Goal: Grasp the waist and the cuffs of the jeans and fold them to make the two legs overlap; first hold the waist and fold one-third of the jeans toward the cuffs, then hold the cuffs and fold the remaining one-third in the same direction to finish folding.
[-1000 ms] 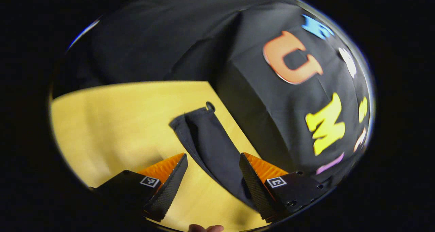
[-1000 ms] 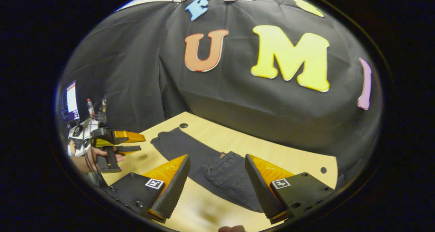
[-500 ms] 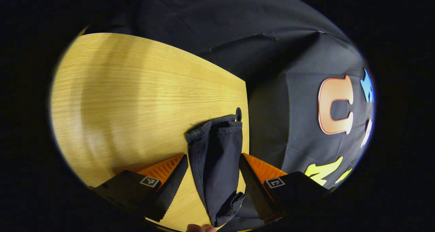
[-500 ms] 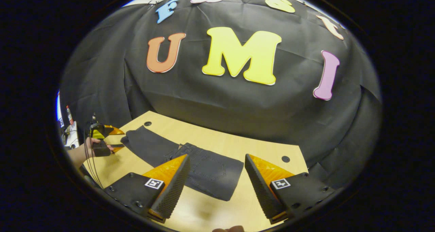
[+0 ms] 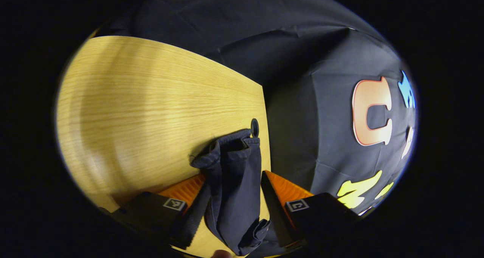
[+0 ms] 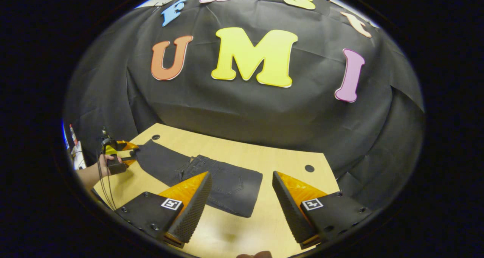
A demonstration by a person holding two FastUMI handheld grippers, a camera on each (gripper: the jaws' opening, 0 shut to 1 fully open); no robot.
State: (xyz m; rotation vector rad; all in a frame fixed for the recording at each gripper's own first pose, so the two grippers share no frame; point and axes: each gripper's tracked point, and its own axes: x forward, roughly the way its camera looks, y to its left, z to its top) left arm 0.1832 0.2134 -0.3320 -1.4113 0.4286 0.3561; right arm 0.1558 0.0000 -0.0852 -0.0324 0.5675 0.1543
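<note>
My left tongs [image 5: 234, 197] sit over the cuff end of the jeans [image 5: 234, 182], fingers [image 5: 189, 220] either side of the bunched leg. Cloth fills the gap btw them; the left finger looks to touch the fabric, the right one is close against it, but I can't tell if both are really pressing. So: narrowed round the cuffs, pinch not certain. Cuff hem [image 5: 227, 148] is rucked up and lifted a bit off the counter [image 5: 143, 99], just beside a small dark hole [image 5: 255, 127] near the counter's edge. Booth cloth hangs behind.

My right tongs [image 6: 240, 201] are spread wide, nothing btw them, held above the counter [image 6: 264, 159] w/ the jeans [image 6: 211, 178] ahead and a little left of the gap. From here the jeans lie flat along the counter, the waist part w/ pocket nearest me, partly behind my left-side finger [image 6: 191, 209]; the single leg strip runs away toward far left. No contact btw these tongs and the cloth.

Far left in right gripper view, my other tongs [image 6: 126, 152] sit at the far cuff end, hand [image 6: 107, 163] behind them. Another dark hole [image 6: 309, 168] sits on the counter to the right, well apart from the jeans.
</note>
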